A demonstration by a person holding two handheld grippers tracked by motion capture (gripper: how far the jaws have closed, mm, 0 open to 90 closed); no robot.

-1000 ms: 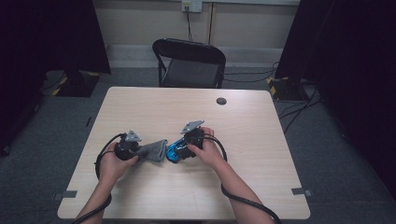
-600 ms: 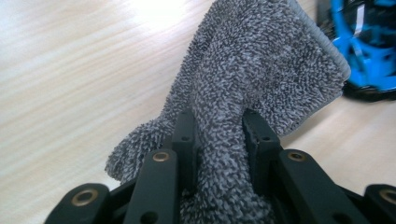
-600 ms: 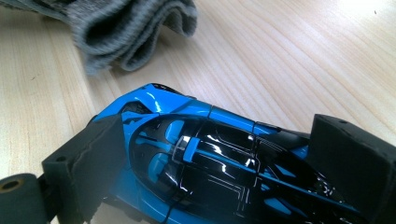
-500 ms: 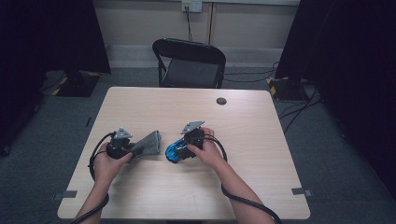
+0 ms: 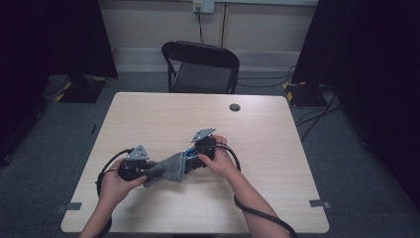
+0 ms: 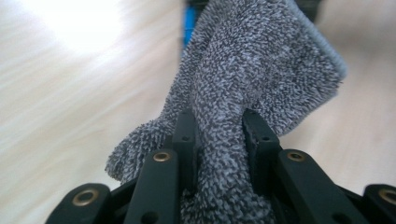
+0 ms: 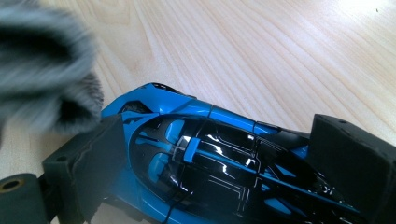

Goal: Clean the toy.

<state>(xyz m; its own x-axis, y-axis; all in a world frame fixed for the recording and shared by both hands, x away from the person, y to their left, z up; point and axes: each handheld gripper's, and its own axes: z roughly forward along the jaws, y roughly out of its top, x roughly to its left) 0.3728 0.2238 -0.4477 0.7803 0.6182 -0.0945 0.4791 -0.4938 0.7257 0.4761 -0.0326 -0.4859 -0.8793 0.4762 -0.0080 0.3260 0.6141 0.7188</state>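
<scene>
Grey cloth [image 5: 166, 167] drawn leftward off the toy car [image 5: 190, 157].

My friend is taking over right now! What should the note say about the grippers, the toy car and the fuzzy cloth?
Left gripper: shut on the grey cloth, a bunched fold pinched between its pads.
Right gripper: shut on the blue and black toy car, clamped across its body just above the table.
Where things are: car and cloth meet at the middle front of the table; the cloth reaches from the left gripper onto the car's end.
Done: both things are gripped and brought together.
Left: it looks like a wipe-down of the car. How much is already wiped cannot be told; probably rub the body, then set both down.
</scene>
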